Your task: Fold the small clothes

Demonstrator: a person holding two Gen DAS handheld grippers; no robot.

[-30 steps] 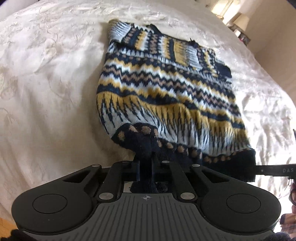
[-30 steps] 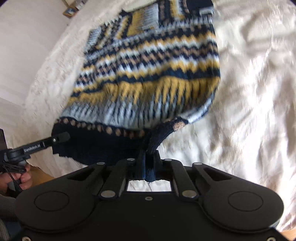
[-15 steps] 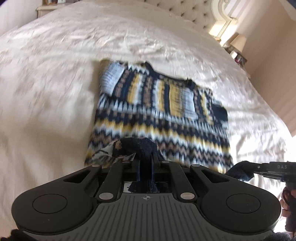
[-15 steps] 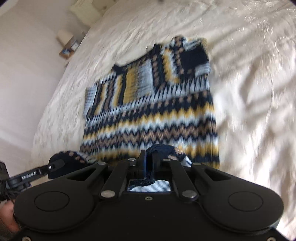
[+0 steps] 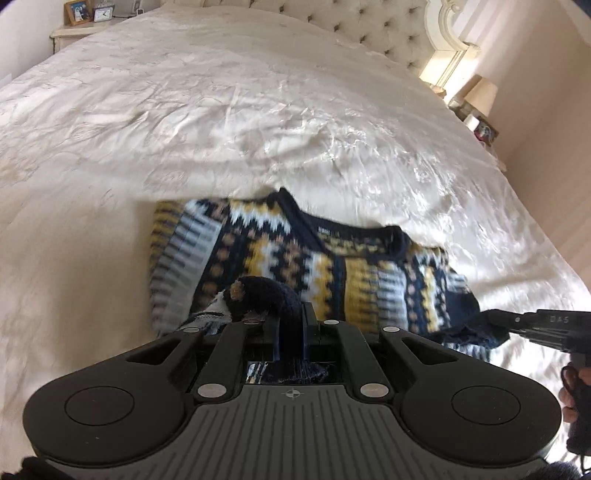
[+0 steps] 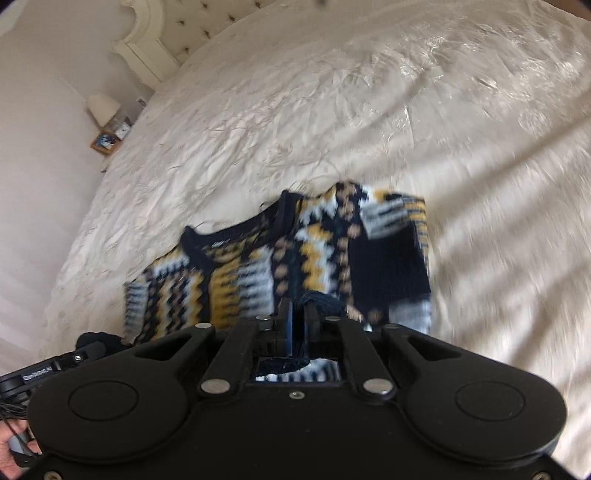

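Note:
A small knitted sweater (image 5: 332, 266) (image 6: 258, 266) in navy, yellow, white and tan lies on the cream bedspread, neck end away from me. Its dark ribbed hem is lifted and carried over the body toward the neck. My left gripper (image 5: 291, 317) is shut on the hem's left corner. My right gripper (image 6: 298, 314) is shut on the hem's right corner. The right gripper (image 5: 517, 319) also shows in the left wrist view, pinching dark hem at the far right. The left gripper's fingers (image 6: 88, 349) show at the left edge of the right wrist view. The sweater's lower half is hidden under the fold and the gripper bodies.
The cream bedspread (image 5: 258, 110) (image 6: 406, 110) stretches wide around the sweater. A tufted headboard (image 5: 369, 33) stands at the far end. A nightstand with a lamp (image 5: 480, 96) is at one side and a stand with photo frames (image 5: 79, 14) at the other. A hand (image 6: 11, 450) shows at the lower left.
Both grippers have carried the hem forward over the sweater toward its neck. A second ago most of the sweater lay stretched out ahead; now only the upper part shows beyond the fold.

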